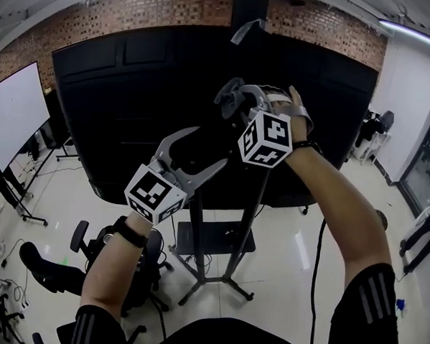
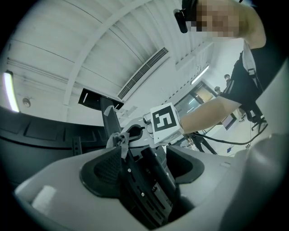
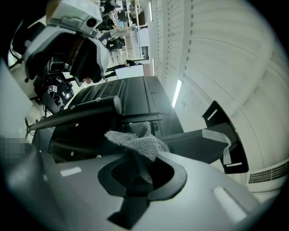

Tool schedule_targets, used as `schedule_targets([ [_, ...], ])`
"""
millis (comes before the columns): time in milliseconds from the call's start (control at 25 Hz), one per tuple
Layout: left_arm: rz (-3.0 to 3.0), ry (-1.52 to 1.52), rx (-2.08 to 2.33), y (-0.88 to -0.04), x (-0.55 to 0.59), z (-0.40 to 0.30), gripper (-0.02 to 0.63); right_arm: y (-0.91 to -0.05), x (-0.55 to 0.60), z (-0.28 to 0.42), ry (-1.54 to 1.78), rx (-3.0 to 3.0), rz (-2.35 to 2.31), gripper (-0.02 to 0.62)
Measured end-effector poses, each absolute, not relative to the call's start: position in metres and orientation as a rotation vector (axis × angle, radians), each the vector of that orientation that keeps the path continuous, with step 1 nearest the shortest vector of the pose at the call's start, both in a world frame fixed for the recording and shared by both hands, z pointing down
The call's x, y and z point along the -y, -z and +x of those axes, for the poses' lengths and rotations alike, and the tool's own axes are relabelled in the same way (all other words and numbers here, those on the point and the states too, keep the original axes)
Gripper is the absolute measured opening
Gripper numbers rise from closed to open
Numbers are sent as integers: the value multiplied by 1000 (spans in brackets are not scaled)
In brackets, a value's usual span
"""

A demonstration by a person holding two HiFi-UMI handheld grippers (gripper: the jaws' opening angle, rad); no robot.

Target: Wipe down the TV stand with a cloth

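1. The right gripper (image 3: 140, 176) has its jaws closed on the grey cloth (image 3: 135, 143). The cloth is pinched between the two pads. Its loose, crumpled end bunches out just past the fingertips.
2. In the right gripper view, the bunched end of the cloth lies against the black horizontal bar (image 3: 81, 113) of the TV stand (image 1: 196, 224), at the back of the television (image 1: 126, 91). Whether it presses on the bar cannot be determined.
3. The left gripper (image 2: 143, 173) has its jaws apart. A black slotted bracket (image 2: 146, 189) of the stand stands between them. Both pads remain visible on either side of the bracket, so it is not clamped.
4. In the left gripper view, a small tuft of the cloth shows just above the left pad (image 2: 106, 169), with the right gripper's marker cube (image 2: 164, 122) close behind it.
5. In the head view, both grippers are raised in front of the television's back panel, right above left. The stand's uprights and base plate (image 1: 215, 239) are below them, on the floor.
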State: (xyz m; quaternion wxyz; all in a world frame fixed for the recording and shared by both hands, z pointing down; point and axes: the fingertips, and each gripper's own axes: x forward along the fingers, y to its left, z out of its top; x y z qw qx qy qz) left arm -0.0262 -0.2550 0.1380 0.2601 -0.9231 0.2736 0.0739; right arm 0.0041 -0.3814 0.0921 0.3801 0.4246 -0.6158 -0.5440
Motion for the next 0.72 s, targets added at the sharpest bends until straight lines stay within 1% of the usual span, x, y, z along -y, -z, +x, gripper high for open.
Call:
schedule_targets([
  [440,-2581,-202,-770,-189,253,-34,337,-170,381,3,1395,1406,979,54],
  [720,-2646,-169,-799,-230,261,-39,337,-203,379,1,1365,1387,987,54],
])
